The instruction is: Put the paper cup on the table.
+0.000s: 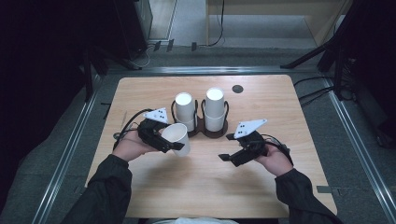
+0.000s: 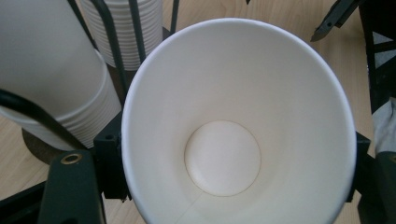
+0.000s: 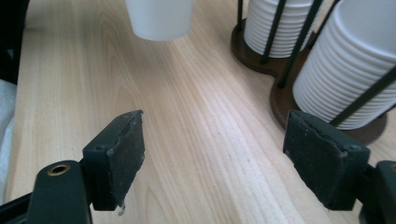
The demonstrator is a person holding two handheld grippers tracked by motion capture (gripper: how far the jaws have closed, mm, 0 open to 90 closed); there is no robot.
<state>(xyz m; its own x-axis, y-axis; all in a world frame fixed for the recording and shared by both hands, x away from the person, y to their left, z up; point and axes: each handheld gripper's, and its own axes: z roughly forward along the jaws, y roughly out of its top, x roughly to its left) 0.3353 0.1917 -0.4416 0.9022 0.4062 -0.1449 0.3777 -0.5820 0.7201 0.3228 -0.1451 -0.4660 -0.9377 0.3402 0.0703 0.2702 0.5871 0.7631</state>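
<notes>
My left gripper (image 1: 169, 143) is shut on a single white paper cup (image 1: 177, 138), held tilted just above the table, its open mouth facing the gripper's camera (image 2: 238, 126). Right behind it stands a dark wire cup holder (image 1: 201, 127) with two stacks of white cups: the left stack (image 1: 185, 110) and the right stack (image 1: 215, 108). My right gripper (image 1: 227, 147) hovers open over bare wood to the right of the held cup, nothing between its pads (image 3: 119, 151). In the right gripper view the cup's base (image 3: 159, 18) hangs ahead and the holder's stacks (image 3: 348, 74) stand to the right.
The light wooden table (image 1: 205, 186) has free surface in front of the holder and towards the near edge. A small dark round disc (image 1: 237, 88) lies near the far edge. Dark floor, metal rails and cables surround the table.
</notes>
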